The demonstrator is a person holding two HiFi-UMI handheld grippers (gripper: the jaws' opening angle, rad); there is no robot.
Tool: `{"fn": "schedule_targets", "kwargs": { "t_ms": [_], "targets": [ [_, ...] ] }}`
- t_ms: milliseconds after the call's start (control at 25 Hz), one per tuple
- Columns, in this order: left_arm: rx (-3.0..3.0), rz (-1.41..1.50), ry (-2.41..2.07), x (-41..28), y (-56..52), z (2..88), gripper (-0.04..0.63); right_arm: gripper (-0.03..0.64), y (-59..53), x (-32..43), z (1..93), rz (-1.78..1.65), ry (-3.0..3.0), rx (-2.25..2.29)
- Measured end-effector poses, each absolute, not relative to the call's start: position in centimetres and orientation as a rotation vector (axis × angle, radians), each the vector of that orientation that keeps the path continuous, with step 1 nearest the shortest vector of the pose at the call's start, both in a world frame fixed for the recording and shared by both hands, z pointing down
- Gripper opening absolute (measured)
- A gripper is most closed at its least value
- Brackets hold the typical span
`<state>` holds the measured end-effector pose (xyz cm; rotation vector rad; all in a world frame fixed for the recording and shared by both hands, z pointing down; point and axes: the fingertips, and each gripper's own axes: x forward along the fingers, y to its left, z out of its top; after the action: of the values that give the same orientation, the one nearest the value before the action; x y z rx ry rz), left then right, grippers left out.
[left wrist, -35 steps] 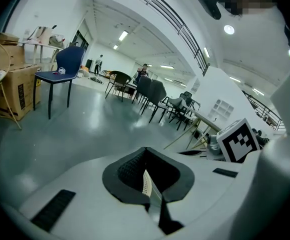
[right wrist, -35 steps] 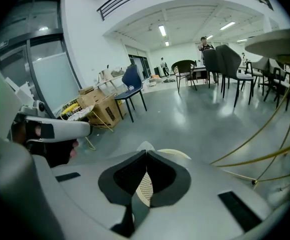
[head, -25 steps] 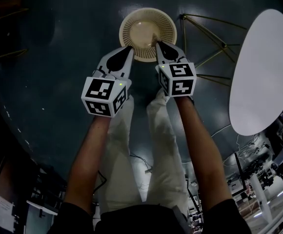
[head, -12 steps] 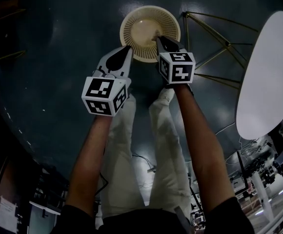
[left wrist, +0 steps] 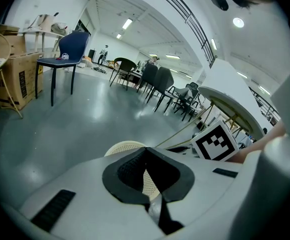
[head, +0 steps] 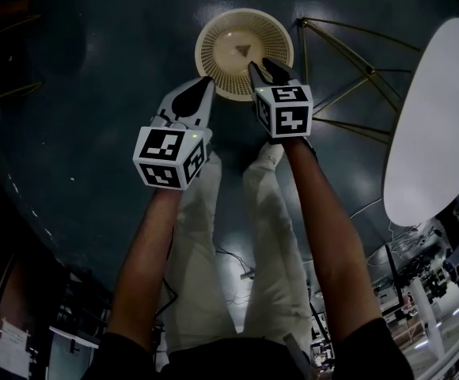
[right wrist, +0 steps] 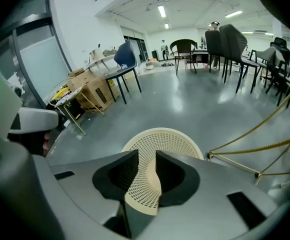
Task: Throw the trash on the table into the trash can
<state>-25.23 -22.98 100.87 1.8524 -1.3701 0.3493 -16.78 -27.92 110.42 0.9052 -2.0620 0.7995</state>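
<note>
**Right jaws parted over the can, one scrap inside**

Head view: One cream, round, perforated plastic trash can (head: 214,38) stands on the dark floor, directly under the tips of the right gripper (head: 259,63). That gripper's jaws have just been opening and stand moderately apart with nothing between them. One small dark triangular scrap (head: 245,50) lies on the can's bottom, just beyond those tips. The left gripper (head: 208,80) has its tips together at the can's near rim and holds nothing. One white oval table (head: 435,125) stands well off to the right of the right jaws.

Left gripper view: The left gripper (left wrist: 145,149) shows closed pads that leave only a sliver. The trash can (left wrist: 122,146) shows through it, but the scrap does not. One blue chair (left wrist: 65,54) stands far ahead.

Right gripper view: The right gripper (right wrist: 146,154) frames the can's perforated wall (right wrist: 170,139) in its gap. The scrap is hidden here.
</note>
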Motion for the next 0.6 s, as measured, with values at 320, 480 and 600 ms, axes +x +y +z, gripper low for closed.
{"fn": "schedule_targets", "kwargs": {
  "t_ms": [320,480,600],
  "targets": [
    [1.869,0.351,-1.375,-25.5,-23.0,97.8,0.015,0.043,-27.6,-17.0,106.2,0.817,-2.095,0.915],
    [1.872,0.346,-1.383,-25.8,-23.1,96.3,0.015,0.028,-27.0,-17.2,104.2,0.813,-2.117,0.908],
    [1.878,0.333,-1.389,-25.5,-23.2,94.5,0.015,0.021,-26.9,-17.1,101.9,0.778,-2.144,0.906]
  ]
}}
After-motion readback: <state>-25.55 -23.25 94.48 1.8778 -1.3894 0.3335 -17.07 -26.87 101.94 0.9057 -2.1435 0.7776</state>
